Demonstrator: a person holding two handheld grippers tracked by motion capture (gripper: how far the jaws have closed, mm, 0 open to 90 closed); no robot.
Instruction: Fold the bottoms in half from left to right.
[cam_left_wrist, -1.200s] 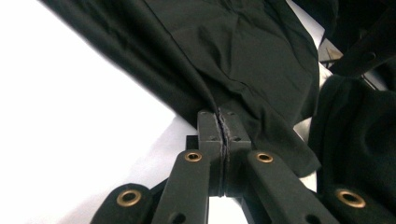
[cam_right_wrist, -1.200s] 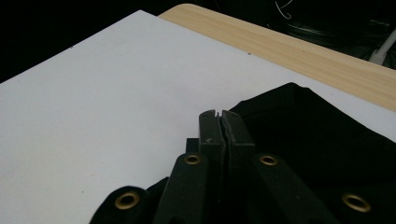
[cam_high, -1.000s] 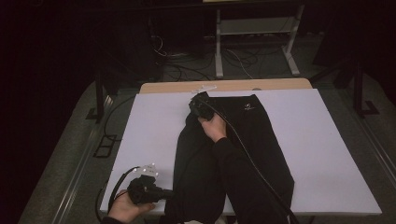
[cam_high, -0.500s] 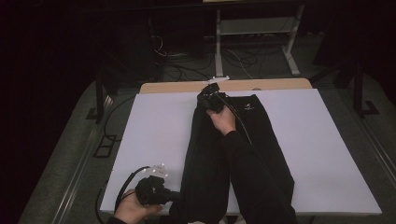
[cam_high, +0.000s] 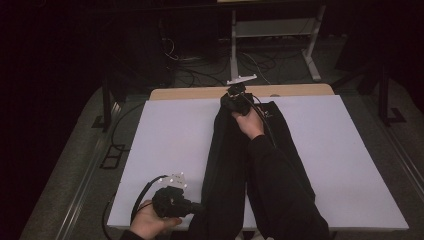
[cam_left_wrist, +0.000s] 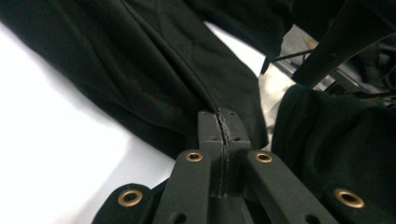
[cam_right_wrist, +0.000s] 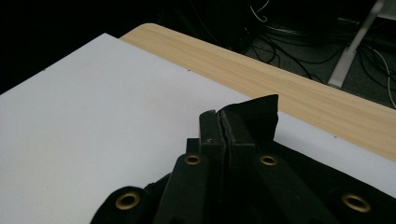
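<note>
On the white table cover: 1 black garment, probably trousers, lying lengthwise. Left gripper clamped on its near edge; right gripper clamped on its far corner.

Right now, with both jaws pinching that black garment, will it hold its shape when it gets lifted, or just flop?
Likely floppy: the black garment lies in soft folds along the white board, and creases where the left gripper pinches it. Its corner peaks limply at the right gripper, so it will probably sag between the two grips. The smooth-looking cloth may slide easily.
</note>
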